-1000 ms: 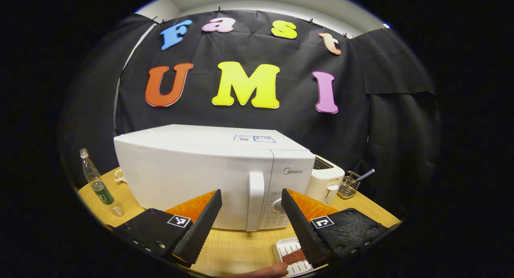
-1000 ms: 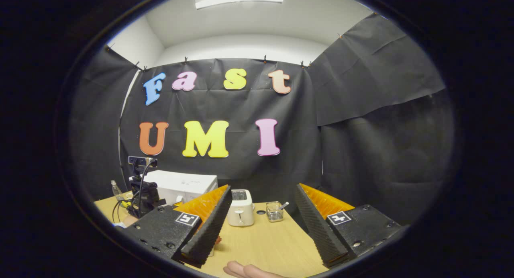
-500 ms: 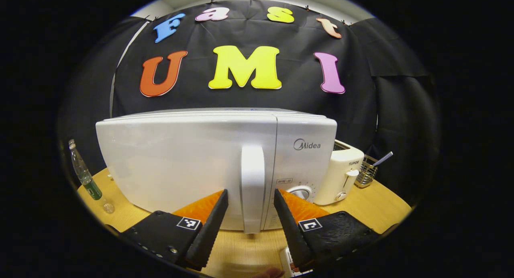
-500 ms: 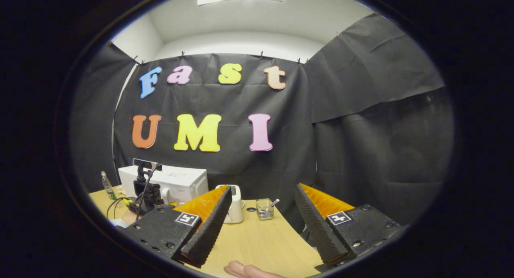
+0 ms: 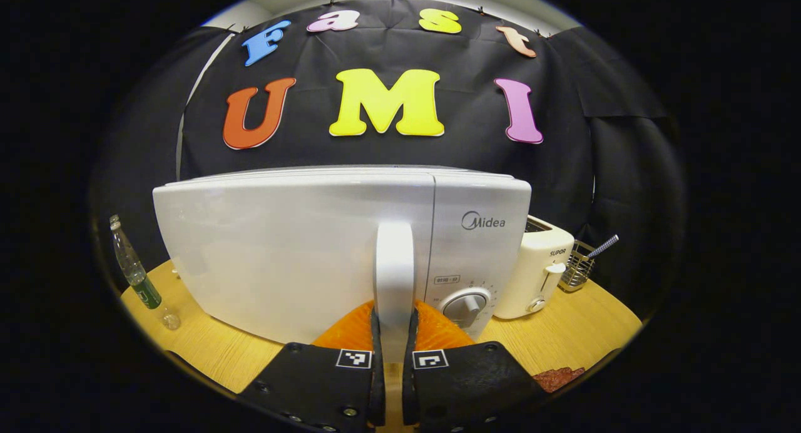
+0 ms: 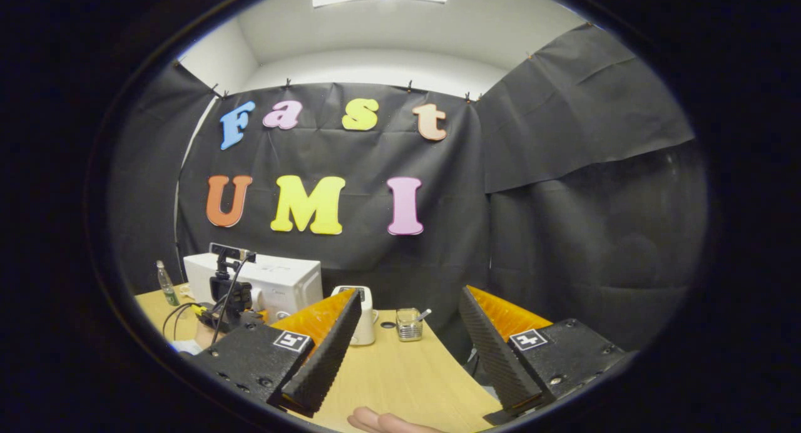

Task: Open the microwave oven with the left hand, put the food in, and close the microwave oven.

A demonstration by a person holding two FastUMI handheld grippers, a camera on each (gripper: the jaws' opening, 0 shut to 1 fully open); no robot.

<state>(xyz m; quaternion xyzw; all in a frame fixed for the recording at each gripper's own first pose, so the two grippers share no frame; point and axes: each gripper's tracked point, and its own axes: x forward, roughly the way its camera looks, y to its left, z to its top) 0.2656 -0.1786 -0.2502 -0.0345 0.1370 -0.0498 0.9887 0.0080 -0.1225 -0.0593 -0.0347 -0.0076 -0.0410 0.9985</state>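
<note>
A white microwave oven (image 5: pixel 294 251) stands on the wooden table (image 5: pixel 582 326), door closed. Its vertical white door handle (image 5: pixel 394 276) sits between the fingers of my left gripper (image 5: pixel 392 333), which is shut on the handle's lower part. A reddish slab of food (image 5: pixel 559 378) lies on the table at the lower right of the left gripper view. In the right gripper view my right gripper (image 6: pixel 407 351) stands open over the table with nothing between its fingers. The microwave oven (image 6: pixel 275 283) is far off at the left there, with the other gripper (image 6: pixel 228 292) in front of it.
A cream toaster (image 5: pixel 538 270) and a wire holder (image 5: pixel 579 270) with a straw stand right of the microwave. A glass bottle (image 5: pixel 134 273) stands at its left. The toaster (image 6: pixel 363 308) and a small glass holder (image 6: pixel 410 323) show beyond my right gripper. A fingertip (image 6: pixel 382 420) lies at the bottom edge.
My left gripper moved up to the microwave and closed its fingers on the door handle. The right gripper stayed open and shifted only slightly.
</note>
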